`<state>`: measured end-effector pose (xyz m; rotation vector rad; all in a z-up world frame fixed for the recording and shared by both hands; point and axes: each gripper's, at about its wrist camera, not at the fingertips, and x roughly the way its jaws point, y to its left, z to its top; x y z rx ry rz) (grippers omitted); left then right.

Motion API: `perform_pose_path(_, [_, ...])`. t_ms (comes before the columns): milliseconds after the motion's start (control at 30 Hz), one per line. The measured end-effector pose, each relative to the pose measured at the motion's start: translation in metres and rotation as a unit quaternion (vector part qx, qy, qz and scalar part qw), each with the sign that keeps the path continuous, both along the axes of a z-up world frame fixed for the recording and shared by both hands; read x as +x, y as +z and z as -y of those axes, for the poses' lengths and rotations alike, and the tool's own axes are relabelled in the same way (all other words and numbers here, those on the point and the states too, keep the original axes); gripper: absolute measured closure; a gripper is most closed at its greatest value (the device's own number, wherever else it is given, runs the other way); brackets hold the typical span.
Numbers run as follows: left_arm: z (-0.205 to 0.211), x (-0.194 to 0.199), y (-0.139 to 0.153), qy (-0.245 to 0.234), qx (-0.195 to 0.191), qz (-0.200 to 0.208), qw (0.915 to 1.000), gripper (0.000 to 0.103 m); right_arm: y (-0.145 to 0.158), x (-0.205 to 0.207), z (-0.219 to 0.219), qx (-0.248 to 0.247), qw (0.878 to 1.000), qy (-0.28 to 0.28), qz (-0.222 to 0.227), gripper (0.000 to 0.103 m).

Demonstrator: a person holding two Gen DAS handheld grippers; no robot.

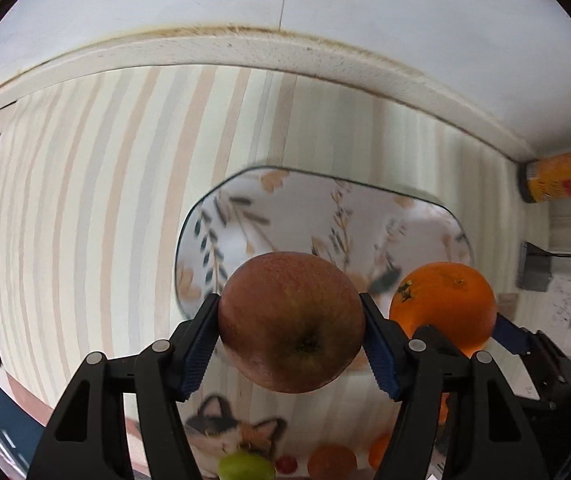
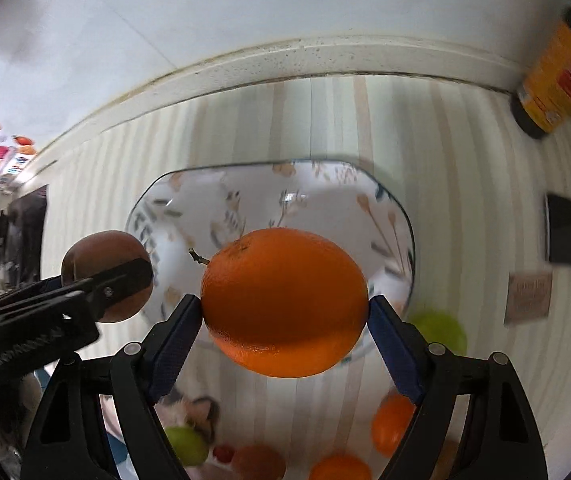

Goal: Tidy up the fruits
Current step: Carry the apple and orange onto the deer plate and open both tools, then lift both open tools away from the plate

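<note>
Fruit is held in both tools above a desk (image 1: 85,184) covered with a striped cloth; an apple (image 1: 291,322) is clamped between the blue pads of the left tool (image 1: 291,328), whose jaws stand about half open around it, the apple's dimpled end turned toward the camera; an orange (image 2: 284,301) is gripped in the same way by the right tool (image 2: 285,312), its jaws spread wide to take it, a short stem showing at its upper left. Beyond and below both tools a plate (image 1: 229,216) with a dark rim and a leaf pattern is seen on the cloth, with nothing lying on it; both fruits are held over its near part, clear of it. From the left tool, the orange and the other tool are seen just to the right of the apple; from the right tool, the apple and the other tool are seen just to the left. Closer to the cameras than the plate, more fruit lies on the cloth: a green fruit (image 2: 441,330) beside the right tool's right finger, another green fruit (image 2: 187,446), a small red fruit (image 2: 223,453) and several oranges (image 2: 391,424), all blurred. A yellow canister (image 2: 557,76) is seen at the far right by the wall.
</note>
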<state>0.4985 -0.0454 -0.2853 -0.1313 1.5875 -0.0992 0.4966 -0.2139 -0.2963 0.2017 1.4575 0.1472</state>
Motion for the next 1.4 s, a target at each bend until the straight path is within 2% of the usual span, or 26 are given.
perform_pose_path(133, [0.006,0.023,-0.03,-0.012,0.012,-0.038,0.9991,0.039,-0.018,0.027,-0.007,-0.021,0.999,0.014,-0.034,0.017])
perform_pose_path(367, [0.007,0.033,-0.047,-0.016,0.008,-0.069,0.9974,0.038,-0.029,0.043,-0.007,-0.036,0.998,0.021,-0.05,0.017])
perform_pose_path(533, [0.011,0.039,-0.054,-0.019,0.024,-0.078,0.9965,0.038,-0.029,0.053,-0.004,-0.032,0.997,0.025,-0.068,0.016])
perform_pose_path(633, [0.007,0.04,-0.052,-0.009,0.016,-0.075,0.997,0.038,-0.027,0.058,-0.001,-0.02,0.997,0.02,-0.074,0.016])
perform_pose_path(667, [0.003,0.043,-0.049,-0.007,0.015,-0.075,0.9971,0.038,-0.025,0.059,0.001,-0.014,0.997,0.018,-0.072,0.013])
perform_pose_path(700, [0.001,0.047,-0.049,-0.007,0.016,-0.073,0.9972,0.033,-0.022,0.059,0.004,-0.012,0.997,0.014,-0.069,0.01])
perform_pose_path(733, [0.001,0.05,-0.046,-0.006,0.023,-0.065,0.9976,0.021,-0.018,0.058,0.005,-0.014,0.998,0.014,-0.065,0.009])
perform_pose_path(800, [-0.006,0.052,-0.033,-0.005,0.029,-0.05,0.9983,0.011,-0.012,0.053,0.009,-0.019,0.998,0.017,-0.058,0.006])
perform_pose_path(1000, [-0.018,0.029,0.003,0.001,0.036,-0.01,0.9993,0.011,0.009,0.024,0.022,-0.046,0.997,0.026,-0.054,0.005])
perform_pose_path(1267, [-0.023,-0.036,0.046,-0.001,0.057,0.047,0.9973,0.011,0.035,-0.03,0.018,-0.058,0.998,0.02,-0.018,0.005])
perform_pose_path(1400, [-0.02,-0.07,0.068,0.002,0.053,0.082,0.9952,0.011,0.046,-0.054,0.013,-0.06,0.998,0.007,0.001,0.005])
